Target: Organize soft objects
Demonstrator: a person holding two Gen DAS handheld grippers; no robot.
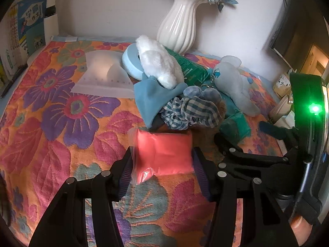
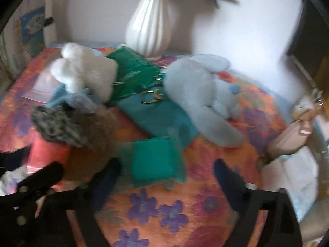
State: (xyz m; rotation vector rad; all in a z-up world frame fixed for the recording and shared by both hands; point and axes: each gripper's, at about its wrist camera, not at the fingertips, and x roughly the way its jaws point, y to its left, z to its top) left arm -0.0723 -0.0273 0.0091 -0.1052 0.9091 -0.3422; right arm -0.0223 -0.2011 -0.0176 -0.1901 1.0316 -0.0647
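A pile of soft things lies on the flowered cloth (image 1: 51,107): a white plush (image 1: 158,63), a blue-grey plush rabbit (image 1: 234,82), a checked cloth (image 1: 193,111), a blue cloth (image 1: 150,94) and a green pouch (image 1: 236,129). My left gripper (image 1: 162,160) has its pads on both sides of a red soft pouch (image 1: 164,154) in clear wrap. My right gripper (image 2: 166,175) is open, its fingers on either side of the green pouch (image 2: 154,162), not touching. The right gripper also shows in the left wrist view (image 1: 246,135). The right wrist view is blurred.
A white ribbed vase (image 1: 178,20) with blue flowers stands at the back by the wall. A clear zip bag (image 1: 102,76) lies left of the pile beside a round blue box (image 1: 131,61). A green box (image 1: 189,65) lies under the plush. Books stand at the far left (image 1: 30,24).
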